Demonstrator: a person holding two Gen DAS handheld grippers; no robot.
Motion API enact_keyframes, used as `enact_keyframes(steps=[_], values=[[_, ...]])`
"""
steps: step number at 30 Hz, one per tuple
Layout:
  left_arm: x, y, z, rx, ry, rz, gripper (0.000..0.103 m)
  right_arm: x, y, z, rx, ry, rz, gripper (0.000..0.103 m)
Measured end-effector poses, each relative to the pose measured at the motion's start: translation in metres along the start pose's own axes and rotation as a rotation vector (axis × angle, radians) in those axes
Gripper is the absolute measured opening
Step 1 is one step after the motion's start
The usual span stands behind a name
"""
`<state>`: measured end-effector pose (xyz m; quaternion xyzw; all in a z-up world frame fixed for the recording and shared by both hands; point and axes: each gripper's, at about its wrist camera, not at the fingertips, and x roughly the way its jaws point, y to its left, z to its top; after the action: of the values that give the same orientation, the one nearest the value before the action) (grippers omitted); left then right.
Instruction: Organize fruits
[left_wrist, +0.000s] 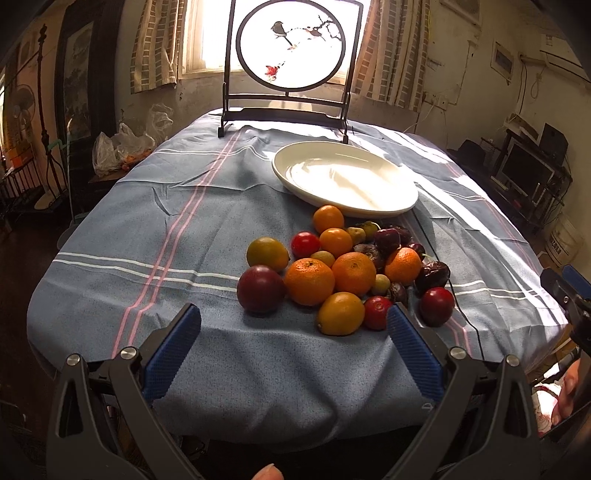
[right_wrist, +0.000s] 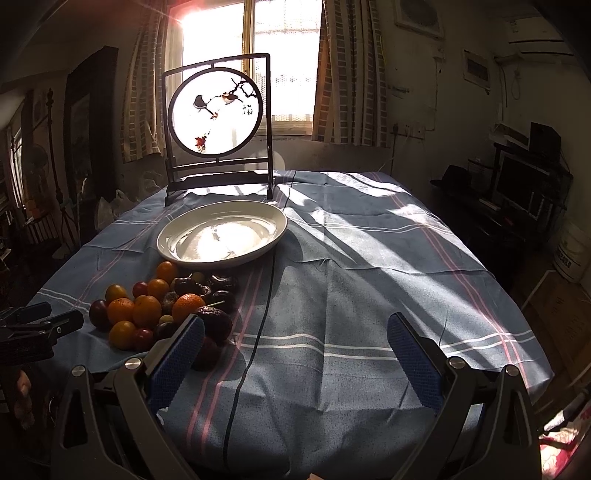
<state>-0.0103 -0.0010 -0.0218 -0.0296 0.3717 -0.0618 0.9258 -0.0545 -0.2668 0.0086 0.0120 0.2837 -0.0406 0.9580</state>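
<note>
Fruit pile (left_wrist: 347, 269) fills left view, edges right.

Right hand-held gripper (right_wrist: 295, 345) near finger hides part of a dark plum (right_wrist: 207, 352). Small dark fruits (left_wrist: 397, 291) deep in the pile (left_wrist: 347, 266) too shadowed to identify. Left hand-held gripper (right_wrist: 40, 325) cut off by frame edge.

White plate (right_wrist: 221, 236) behind fruit pile (right_wrist: 162, 306), right gripper (right_wrist: 295, 328) spread wide, holding nothing
</note>
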Motion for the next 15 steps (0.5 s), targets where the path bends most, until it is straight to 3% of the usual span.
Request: enact_keyframes(steps=[5, 11, 15], values=[[-0.021, -0.005, -0.011, 0.014, -0.045, 0.009, 0.098, 0.000, -0.004, 0.001, 0.009, -0.008, 0.007, 0.099], [-0.035, -0.014, -0.016, 0.054, -0.096, -0.091, 0.098, -0.002, -0.004, 0.002, 0.009, -0.017, 0.011, 0.099], [-0.034, -0.016, -0.013, 0.071, -0.108, -0.001, 0.098, -0.002, -0.004, 0.002, 0.010, -0.016, 0.015, 0.099]])
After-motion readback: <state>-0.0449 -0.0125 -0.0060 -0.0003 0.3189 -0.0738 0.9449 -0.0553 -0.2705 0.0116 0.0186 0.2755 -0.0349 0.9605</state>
